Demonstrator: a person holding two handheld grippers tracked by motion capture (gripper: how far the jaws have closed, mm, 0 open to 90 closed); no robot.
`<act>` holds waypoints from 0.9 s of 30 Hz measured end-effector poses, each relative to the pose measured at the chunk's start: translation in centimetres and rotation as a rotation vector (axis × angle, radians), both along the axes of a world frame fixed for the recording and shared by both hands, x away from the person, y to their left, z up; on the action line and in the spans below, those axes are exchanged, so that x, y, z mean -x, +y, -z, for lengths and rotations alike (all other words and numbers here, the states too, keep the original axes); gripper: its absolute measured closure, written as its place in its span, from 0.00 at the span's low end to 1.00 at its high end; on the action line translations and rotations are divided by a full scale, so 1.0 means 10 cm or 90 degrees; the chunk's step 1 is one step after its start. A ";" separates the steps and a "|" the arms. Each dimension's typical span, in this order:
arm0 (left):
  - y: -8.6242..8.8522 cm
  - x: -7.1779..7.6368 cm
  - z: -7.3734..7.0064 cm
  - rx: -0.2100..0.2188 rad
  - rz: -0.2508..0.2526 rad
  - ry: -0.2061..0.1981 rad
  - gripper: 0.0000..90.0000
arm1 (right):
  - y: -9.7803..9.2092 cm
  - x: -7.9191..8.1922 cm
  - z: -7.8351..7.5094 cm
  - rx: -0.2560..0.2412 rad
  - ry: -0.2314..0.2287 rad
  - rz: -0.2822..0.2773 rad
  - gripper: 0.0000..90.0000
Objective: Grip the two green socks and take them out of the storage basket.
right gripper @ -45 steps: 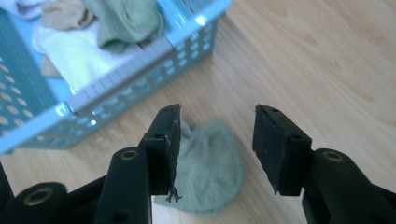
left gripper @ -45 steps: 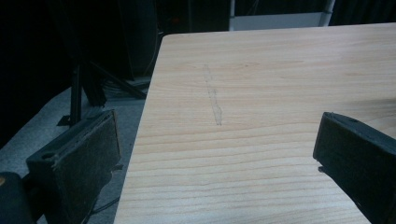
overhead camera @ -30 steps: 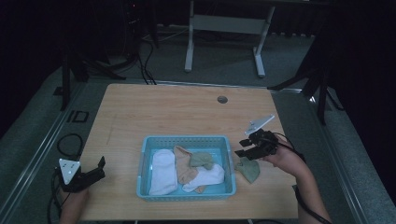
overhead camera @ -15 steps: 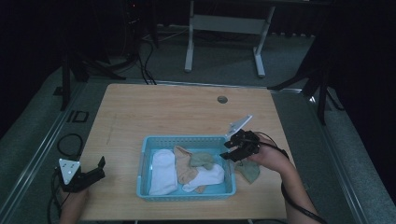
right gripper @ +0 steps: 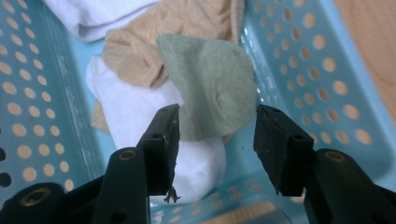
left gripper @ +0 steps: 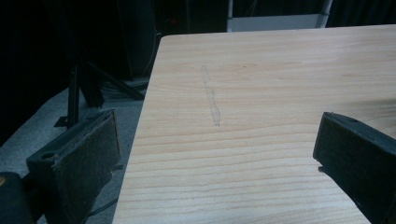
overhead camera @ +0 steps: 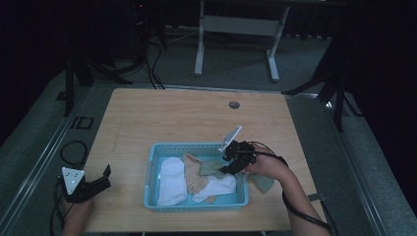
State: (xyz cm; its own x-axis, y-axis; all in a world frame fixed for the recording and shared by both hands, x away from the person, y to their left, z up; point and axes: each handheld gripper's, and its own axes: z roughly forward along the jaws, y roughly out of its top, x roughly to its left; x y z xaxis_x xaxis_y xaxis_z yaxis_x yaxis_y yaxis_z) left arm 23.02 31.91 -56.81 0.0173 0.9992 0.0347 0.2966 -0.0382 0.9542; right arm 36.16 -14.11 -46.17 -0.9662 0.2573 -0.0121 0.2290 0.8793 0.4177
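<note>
Dark room, grey floor, a white-framed stand beyond the far edge of the wooden tabletop (overhead camera: 187, 118). Small round grommet (overhead camera: 234, 104) near the far edge.

Changes over the last second: right tool (overhead camera: 230, 166) has moved from the tabletop's right side, outside the basket, in over the basket's right end. Left tool unchanged in place.

Blue perforated basket (overhead camera: 196, 147) sits toward the near edge, middle of the tabletop. Inside: white sock (overhead camera: 171, 181) at the left end, tan sock (overhead camera: 195, 176) in the middle, another white sock (right gripper: 135, 112) beneath, and a green sock (right gripper: 210, 88) lying on top at the right end. A second green piece (overhead camera: 263, 183) lies on the tabletop just beside the basket's right wall, partly under the right hand (overhead camera: 268, 167).

Right tool: jaws apart, angled down into the basket, straddling the near edge of the green sock, not closed on it. Forearm enters from the near right corner.

Left tool (left gripper: 219, 158): jaws wide apart, nothing between them, at the near left corner, pointing across bare wood; a faint scuff mark (left gripper: 210, 95) ahead of it.
</note>
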 end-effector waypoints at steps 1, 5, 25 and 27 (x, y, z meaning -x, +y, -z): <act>0.00 0.00 0.00 0.000 0.000 0.000 0.00 | 0.04 -0.01 0.03 0.009 0.006 -0.007 0.56; 0.00 0.00 0.00 -0.001 0.000 -0.001 0.00 | 0.13 -0.02 0.10 0.025 0.014 -0.017 0.56; 0.00 0.00 0.00 0.001 0.002 -0.002 0.00 | 0.44 -0.04 0.37 0.115 0.018 -0.051 0.62; 0.00 0.00 0.00 0.001 0.002 -0.002 0.00 | 0.45 -0.04 0.38 0.119 0.016 -0.052 0.68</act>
State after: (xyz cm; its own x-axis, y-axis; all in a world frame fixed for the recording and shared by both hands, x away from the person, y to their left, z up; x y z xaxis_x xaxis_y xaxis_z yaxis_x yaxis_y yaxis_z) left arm 22.99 31.94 -56.81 0.0201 0.9992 0.0339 0.2933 -0.0383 0.9553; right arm 36.60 -9.63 -49.94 -0.9844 0.1738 -0.0277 0.1623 0.9572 0.2398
